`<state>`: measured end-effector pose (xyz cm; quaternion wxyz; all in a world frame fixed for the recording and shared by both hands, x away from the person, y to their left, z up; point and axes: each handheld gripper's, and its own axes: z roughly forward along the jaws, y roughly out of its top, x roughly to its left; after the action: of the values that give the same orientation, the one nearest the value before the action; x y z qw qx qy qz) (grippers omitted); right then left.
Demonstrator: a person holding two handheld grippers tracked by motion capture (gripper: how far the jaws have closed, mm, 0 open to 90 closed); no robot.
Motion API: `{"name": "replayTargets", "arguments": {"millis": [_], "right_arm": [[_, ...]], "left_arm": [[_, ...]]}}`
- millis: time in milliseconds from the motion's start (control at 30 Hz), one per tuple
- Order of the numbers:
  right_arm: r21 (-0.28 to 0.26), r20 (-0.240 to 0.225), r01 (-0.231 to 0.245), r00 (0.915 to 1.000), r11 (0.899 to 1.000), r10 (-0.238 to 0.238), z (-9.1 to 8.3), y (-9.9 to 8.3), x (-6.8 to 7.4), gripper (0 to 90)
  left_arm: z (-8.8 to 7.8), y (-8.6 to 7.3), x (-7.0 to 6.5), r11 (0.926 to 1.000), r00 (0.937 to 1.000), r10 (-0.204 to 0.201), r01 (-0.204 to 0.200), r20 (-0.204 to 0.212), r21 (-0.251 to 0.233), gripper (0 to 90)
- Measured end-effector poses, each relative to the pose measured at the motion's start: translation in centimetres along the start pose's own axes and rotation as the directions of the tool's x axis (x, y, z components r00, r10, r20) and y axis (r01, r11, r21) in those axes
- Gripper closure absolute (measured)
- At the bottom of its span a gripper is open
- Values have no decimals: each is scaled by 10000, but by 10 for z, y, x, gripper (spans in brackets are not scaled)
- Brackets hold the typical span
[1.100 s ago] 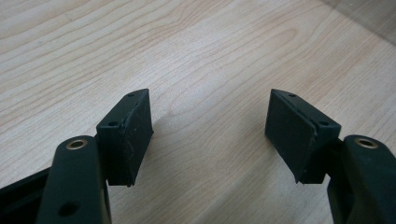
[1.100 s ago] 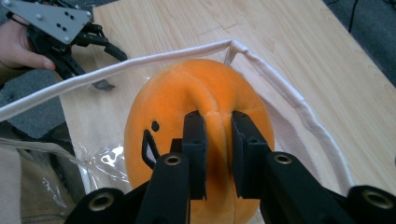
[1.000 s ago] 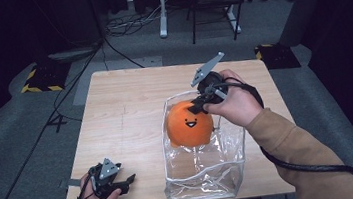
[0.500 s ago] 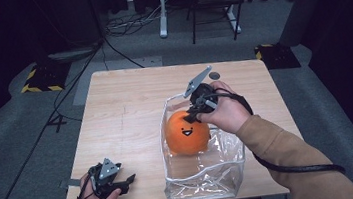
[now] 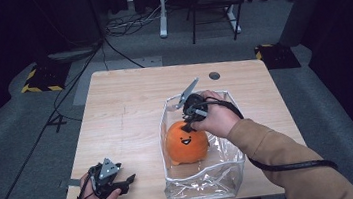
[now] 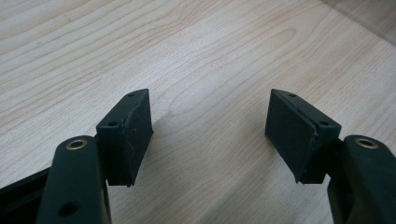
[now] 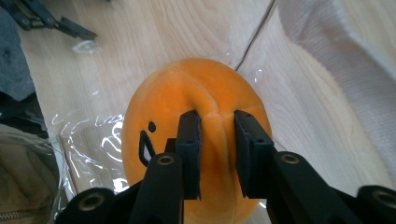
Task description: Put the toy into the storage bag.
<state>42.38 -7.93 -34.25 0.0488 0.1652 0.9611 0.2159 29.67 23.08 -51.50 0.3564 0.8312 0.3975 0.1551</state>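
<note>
An orange plush ball with a black smiley face (image 5: 185, 142) sits inside a clear plastic bag (image 5: 223, 172) on the wooden table (image 5: 126, 115). My right gripper (image 5: 187, 126) reaches down into the bag from above and is shut on a pinch of the plush's top (image 7: 217, 135). In the right gripper view the plush (image 7: 187, 98) bulges around both fingers (image 7: 189, 149). My left gripper (image 5: 126, 181) rests near the table's front left corner, jaws wide open over bare wood (image 6: 210, 135), with nothing between them.
The bag stands open at the table's front right, its rim (image 5: 164, 116) around my right hand. A small round hole (image 5: 214, 75) marks the table's far right. Cables, a chair and a white frame (image 5: 194, 7) are on the floor beyond.
My right gripper has carried the plush forward and down, from above the bag's far rim into the bag. The left gripper has stayed where it was.
</note>
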Motion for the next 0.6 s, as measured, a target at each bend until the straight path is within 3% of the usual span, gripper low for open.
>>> {"name": "replayTargets", "arguments": {"millis": [367, 600], "right_arm": [[395, -119, -140, 9998, 9991, 144, 16, -8, -4, 683], [399, -84, -82, 9999, 9992, 85, 13, -11, -3, 564]], "left_arm": [[0, 0, 0, 10000, 10000, -1, 1, 1, 2, 322], [0, 0, 0, 10000, 10000, 1, -1, 0, 2, 322]]}}
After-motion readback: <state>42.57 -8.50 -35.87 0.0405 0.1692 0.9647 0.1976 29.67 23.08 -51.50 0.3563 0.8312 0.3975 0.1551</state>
